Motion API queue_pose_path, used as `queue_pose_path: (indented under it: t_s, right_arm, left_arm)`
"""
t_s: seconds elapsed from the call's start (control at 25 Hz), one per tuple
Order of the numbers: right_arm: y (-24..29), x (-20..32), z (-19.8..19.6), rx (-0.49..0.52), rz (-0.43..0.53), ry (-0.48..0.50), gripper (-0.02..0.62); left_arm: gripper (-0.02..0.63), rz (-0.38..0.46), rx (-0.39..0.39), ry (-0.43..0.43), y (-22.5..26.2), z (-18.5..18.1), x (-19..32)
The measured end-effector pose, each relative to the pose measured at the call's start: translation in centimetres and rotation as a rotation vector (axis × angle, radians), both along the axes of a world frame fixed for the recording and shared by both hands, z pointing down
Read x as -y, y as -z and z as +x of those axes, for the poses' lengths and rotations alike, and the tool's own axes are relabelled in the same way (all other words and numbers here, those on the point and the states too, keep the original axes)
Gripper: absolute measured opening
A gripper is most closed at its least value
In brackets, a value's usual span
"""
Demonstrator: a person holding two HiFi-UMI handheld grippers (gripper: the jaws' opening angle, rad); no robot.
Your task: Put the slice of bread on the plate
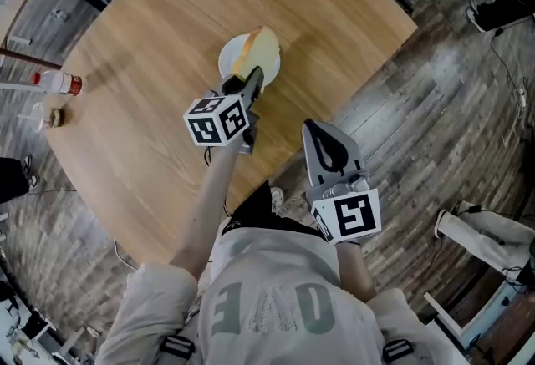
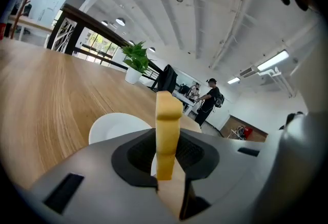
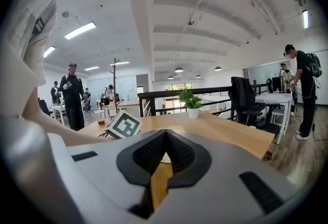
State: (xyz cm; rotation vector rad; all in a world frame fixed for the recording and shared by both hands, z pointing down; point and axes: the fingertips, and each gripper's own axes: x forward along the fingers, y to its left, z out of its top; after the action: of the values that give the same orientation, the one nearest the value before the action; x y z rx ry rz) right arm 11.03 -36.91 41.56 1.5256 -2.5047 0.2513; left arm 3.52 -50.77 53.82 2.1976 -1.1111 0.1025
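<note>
A pale slice of bread point(image 1: 256, 49) stands on edge between the jaws of my left gripper point(image 1: 251, 81), which is shut on its lower end. In the left gripper view the bread point(image 2: 168, 125) rises upright from the pads, with the white plate point(image 2: 114, 126) just beyond and to the left. From the head view the slice hangs over the plate point(image 1: 231, 57) near the middle of the round wooden table point(image 1: 150, 129). My right gripper point(image 1: 318, 131) is held over the table's near edge, shut with nothing in it. In its own view the right gripper point(image 3: 165, 136) faces the left gripper's marker cube point(image 3: 123, 124).
A red-capped bottle point(image 1: 58, 83) and a small cup point(image 1: 55, 116) sit at the table's left edge. A potted plant point(image 2: 136, 61) stands at the far side. A person point(image 3: 72, 95) and other tables and chairs stand beyond. The wood floor lies to the right.
</note>
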Motion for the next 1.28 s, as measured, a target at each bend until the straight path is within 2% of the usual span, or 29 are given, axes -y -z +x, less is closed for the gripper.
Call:
queue_pose_path:
  t_s: [0.08, 0.32, 0.4, 0.52, 0.6, 0.76, 0.84, 1.04, 1.12, 1.28]
  right_arm:
    - [-0.5, 0.0, -0.5, -0.001, -0.019, 0.013, 0.015]
    - [-1.2, -0.1, -0.9, -0.016, -0.042, 0.034, 0.016]
    - [-1.0, 0.2, -1.0, -0.012, -0.036, 0.039, 0.016]
    - [-1.2, 0.5, -1.2, -0.04, -0.033, 0.047, 0.017]
    - [-1.5, 0.6, -1.7, -0.077, -0.037, 0.054, 0.017]
    - [-2.0, 0.0, -2.9, -0.108, -0.043, 0.089, 0.017]
    - [-2.1, -0.3, -3.4, -0.103, -0.047, 0.104, 0.017]
    - [-2.1, -0.8, -4.0, -0.151, -0.036, 0.121, 0.017]
    - [-2.1, -1.1, -3.8, -0.14, -0.035, 0.114, 0.017]
    - [-1.8, -1.3, -3.6, -0.121, -0.027, 0.099, 0.017]
  left_arm:
    - [0.092, -0.023, -0.026, 0.004, -0.5, 0.0, 0.1]
    - [0.098, -0.079, 0.02, -0.006, -2.3, 0.5, -0.2]
    - [0.15, -0.059, 0.096, -0.007, -2.6, 0.2, -0.1]
    - [0.298, -0.001, 0.258, 0.015, -2.8, -0.5, 0.2]
    - [0.372, 0.043, 0.353, 0.019, -2.8, -0.9, 0.4]
    - [0.471, 0.048, 0.431, -0.002, -3.5, -1.0, 0.2]
    - [0.517, 0.038, 0.501, -0.022, -4.2, -1.2, -0.2]
    - [0.56, 0.044, 0.698, -0.077, -5.3, -2.3, -1.3]
    - [0.566, 0.037, 0.726, -0.095, -5.5, -2.4, -1.8]
    - [0.568, -0.007, 0.722, -0.125, -6.3, -2.4, -3.2]
